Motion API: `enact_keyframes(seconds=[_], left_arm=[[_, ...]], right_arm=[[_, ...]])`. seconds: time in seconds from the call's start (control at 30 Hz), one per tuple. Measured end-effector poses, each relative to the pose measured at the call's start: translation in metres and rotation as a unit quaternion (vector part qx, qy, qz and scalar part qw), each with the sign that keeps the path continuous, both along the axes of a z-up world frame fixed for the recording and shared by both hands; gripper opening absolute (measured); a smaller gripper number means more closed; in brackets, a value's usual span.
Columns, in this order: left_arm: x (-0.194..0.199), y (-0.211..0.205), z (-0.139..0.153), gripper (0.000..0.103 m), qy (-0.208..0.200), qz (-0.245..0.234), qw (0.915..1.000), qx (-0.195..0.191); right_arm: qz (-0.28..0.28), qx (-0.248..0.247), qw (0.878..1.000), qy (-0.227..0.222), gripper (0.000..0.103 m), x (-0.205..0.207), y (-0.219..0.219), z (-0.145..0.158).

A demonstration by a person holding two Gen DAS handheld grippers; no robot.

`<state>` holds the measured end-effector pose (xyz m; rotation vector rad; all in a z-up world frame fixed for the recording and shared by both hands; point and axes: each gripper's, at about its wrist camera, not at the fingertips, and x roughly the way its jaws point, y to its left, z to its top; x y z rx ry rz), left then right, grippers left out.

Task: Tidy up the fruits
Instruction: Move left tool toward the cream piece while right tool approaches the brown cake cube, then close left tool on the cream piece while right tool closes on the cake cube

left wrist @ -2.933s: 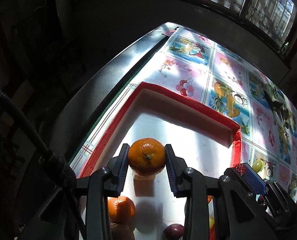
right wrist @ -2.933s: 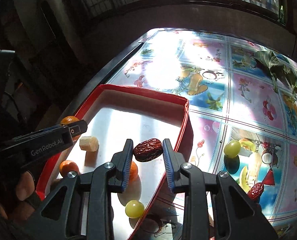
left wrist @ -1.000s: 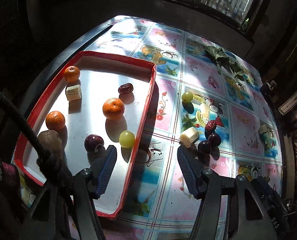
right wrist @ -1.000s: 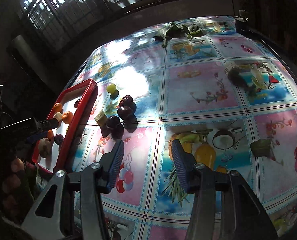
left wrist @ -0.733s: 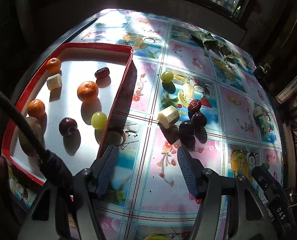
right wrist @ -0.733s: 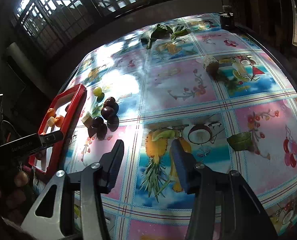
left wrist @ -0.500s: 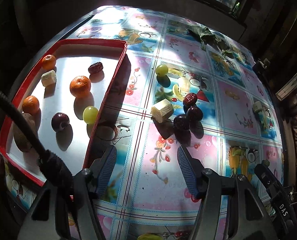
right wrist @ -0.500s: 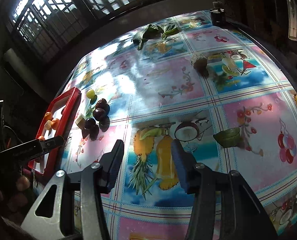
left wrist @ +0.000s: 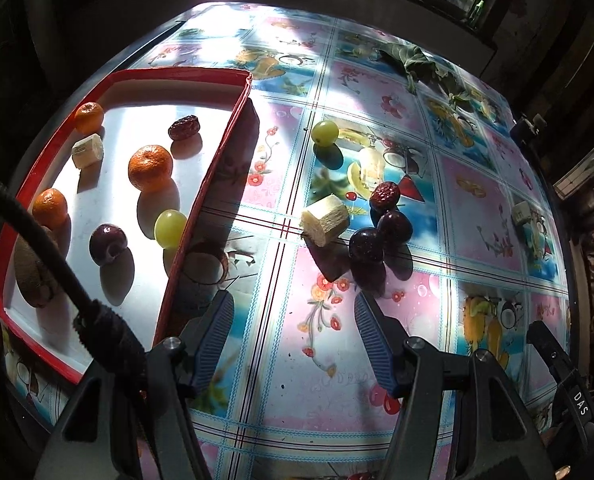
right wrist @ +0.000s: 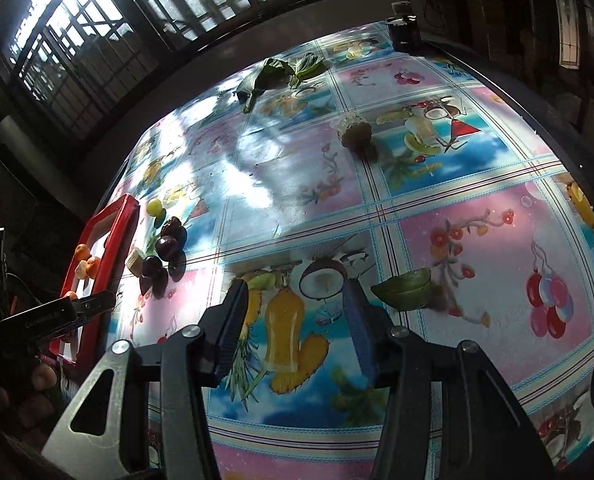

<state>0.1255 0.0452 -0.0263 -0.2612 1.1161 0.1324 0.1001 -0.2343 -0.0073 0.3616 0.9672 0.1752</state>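
A red-rimmed white tray (left wrist: 201, 196) holds oranges (left wrist: 150, 168), a date (left wrist: 183, 127), a banana piece (left wrist: 87, 151), a dark plum (left wrist: 108, 239), a green grape (left wrist: 170, 223) and a brown fruit partly hidden by a cable. Right of it on the cloth lie a banana chunk (left wrist: 325, 220), two dark plums (left wrist: 367, 245), a date (left wrist: 384, 195) and a green grape (left wrist: 325, 132). My left gripper (left wrist: 291, 312) hangs open and empty just in front of them. My right gripper (right wrist: 295, 292) is open and empty over the table's middle, far right of the tray (right wrist: 115, 240).
A fruit-print oilcloth (left wrist: 477, 220) covers the table. A pale fruit piece (right wrist: 355, 131) and a green leaf (right wrist: 403, 287) lie on the cloth in the right wrist view, leafy greens (right wrist: 273, 74) and a dark jar (right wrist: 404, 36) at the far edge. Window bars stand behind.
Both grippers, empty and open, have swung right, away from the tray. The loose fruit cluster now sits closer ahead of my left gripper; the tray has slid to the left edge in the right view.
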Motion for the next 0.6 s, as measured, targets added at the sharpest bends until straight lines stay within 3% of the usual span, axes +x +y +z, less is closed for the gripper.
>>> enact_keyframes(seconds=[0.47, 0.6], left_arm=[[0.032, 0.0, -0.014, 0.063, 0.019, -0.004, 0.9998, 0.009], [0.048, 0.005, -0.02, 0.063, 0.03, 0.007, 0.9994, -0.013]], right_arm=[[-0.029, -0.027, 0.999, -0.012, 0.05, 0.05, -0.023, 0.002], [-0.058, -0.034, 0.998, -0.011, 0.05, 0.08, -0.039, 0.0]])
